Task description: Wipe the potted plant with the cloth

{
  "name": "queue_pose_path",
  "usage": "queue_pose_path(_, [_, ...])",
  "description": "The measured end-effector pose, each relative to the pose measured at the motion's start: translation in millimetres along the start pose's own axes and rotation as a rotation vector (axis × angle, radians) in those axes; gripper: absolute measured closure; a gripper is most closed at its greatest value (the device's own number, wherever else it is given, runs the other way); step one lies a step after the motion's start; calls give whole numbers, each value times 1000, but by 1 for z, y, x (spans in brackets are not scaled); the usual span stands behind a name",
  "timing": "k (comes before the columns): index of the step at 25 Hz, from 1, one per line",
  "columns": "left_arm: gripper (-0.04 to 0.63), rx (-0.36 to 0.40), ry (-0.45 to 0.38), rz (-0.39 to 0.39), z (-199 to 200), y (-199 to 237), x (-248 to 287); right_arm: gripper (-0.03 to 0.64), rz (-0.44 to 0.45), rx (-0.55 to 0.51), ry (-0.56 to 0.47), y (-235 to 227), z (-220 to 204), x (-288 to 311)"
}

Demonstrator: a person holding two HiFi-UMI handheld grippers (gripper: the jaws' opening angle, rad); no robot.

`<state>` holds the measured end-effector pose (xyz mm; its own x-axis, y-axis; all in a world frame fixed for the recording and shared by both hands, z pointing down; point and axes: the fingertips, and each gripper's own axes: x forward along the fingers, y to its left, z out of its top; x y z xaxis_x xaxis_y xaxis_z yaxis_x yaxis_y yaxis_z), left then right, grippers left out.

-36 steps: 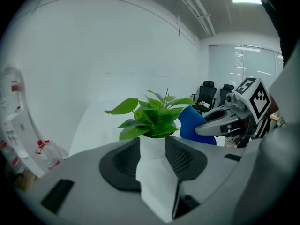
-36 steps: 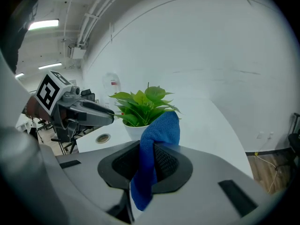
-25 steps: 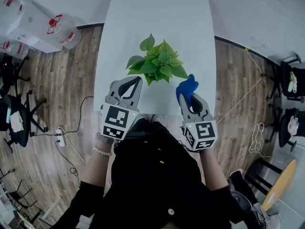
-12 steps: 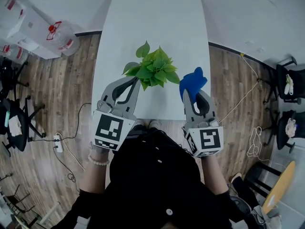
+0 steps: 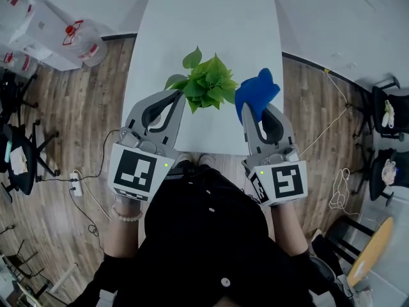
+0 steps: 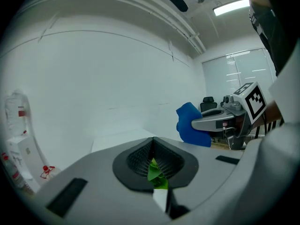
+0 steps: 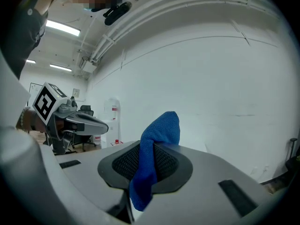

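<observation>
Hiding its pot, potted plant [image 5: 208,85], cloth [image 5: 257,93] pinched in right hand-held gripper [image 5: 254,112]

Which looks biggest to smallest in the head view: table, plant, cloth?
1. Table
2. Plant
3. Cloth, smallest here, though it is bunched and held nearer the camera, so its true size is unsure.

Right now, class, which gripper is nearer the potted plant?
Left. The left gripper pinches a leaf of the potted plant; the right gripper, holding the blue cloth, sits beside its foliage.
</observation>
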<state>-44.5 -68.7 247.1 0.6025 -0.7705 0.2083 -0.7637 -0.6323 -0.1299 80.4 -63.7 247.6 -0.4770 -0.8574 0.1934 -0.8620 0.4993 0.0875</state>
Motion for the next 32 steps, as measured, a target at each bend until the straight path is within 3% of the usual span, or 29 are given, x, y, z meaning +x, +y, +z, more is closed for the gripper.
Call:
queue_pose_path(5, [581,-72,17,21,2,0,-2,532,-8,-36,0,-1,2,4])
queue_pose_path(14, [581,-87,18,24,3,2,2,532,-3,-62,-3,0,5,8])
queue_pose_path(17, [581,-59,5,11,3,2,3,532,-6,-56,1,-1,5,7])
queue_pose_path(20, [581,-91,21,23,3,3,3,532,-3,-48,5,1,4,7])
queue_pose_path(23, [581,-61,1,7,4,2,4,532,2,-44,4,2,6,7])
queue_pose_path(26, [581,-101,16,22,5,2,4,532,7,-36,3,3,6,7])
queue_pose_path(32, [581,-96,10,19,4,2,3,532,13,-41,8,6,6,7])
